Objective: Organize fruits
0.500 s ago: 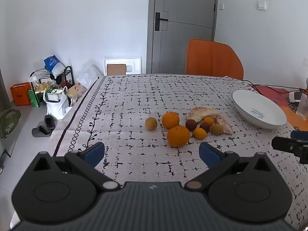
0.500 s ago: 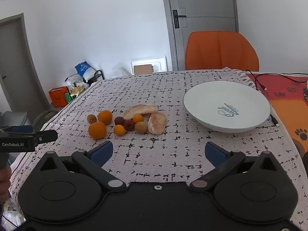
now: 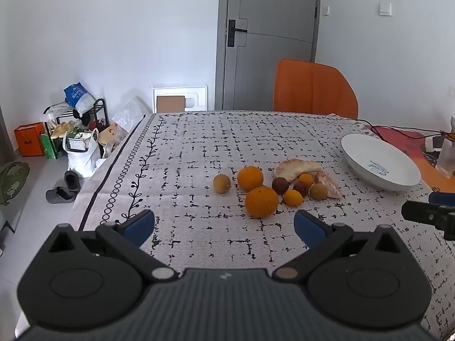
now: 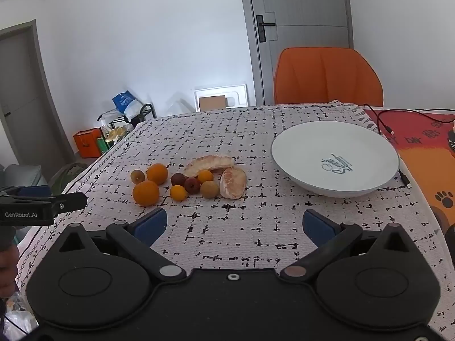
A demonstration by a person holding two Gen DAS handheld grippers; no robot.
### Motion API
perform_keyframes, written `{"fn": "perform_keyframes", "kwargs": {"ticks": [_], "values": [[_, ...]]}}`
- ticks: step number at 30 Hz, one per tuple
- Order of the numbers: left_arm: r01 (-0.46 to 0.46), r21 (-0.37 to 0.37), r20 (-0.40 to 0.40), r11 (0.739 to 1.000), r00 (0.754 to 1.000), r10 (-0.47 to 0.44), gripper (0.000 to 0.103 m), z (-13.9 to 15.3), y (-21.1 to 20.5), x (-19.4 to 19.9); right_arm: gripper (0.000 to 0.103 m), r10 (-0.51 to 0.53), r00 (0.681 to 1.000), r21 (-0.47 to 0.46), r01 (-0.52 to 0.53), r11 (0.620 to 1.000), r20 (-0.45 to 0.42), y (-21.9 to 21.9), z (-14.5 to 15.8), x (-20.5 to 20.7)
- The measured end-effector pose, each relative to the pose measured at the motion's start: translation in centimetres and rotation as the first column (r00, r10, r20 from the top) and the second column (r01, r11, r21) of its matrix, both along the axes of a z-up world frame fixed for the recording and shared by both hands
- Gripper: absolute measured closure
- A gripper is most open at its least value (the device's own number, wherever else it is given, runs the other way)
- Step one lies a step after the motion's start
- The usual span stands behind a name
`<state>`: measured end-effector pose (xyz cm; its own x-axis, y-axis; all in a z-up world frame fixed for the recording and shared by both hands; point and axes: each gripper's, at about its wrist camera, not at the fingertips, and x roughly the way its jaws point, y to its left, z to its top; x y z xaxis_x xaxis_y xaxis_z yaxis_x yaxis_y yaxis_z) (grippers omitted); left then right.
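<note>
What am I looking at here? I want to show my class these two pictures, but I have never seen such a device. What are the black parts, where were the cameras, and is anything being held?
There is no robot: a person holds a hand tool with two jaws in each hand, and each tool carries a camera looking forward. The black shape below is the tool itself. One picture comes from the left gripper, the other from the right gripper. Both are open and hold nothing. On the patterned tablecloth lie two oranges, several small round fruits and two peeled citrus segments, beside an empty white bowl.
</note>
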<state>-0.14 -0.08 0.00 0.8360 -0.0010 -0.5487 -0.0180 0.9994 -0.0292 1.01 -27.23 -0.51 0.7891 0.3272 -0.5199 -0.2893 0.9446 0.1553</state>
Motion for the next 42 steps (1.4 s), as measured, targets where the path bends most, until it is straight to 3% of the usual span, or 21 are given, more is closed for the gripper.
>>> {"fn": "perform_keyframes", "kwargs": {"ticks": [42], "values": [[0.020, -0.003, 0.008, 1.000, 1.000, -0.020, 0.000, 0.27, -0.55, -0.51, 0.000, -0.016, 1.000, -0.002, 0.016, 1.000, -0.007, 0.18, -0.03, -0.23]]}}
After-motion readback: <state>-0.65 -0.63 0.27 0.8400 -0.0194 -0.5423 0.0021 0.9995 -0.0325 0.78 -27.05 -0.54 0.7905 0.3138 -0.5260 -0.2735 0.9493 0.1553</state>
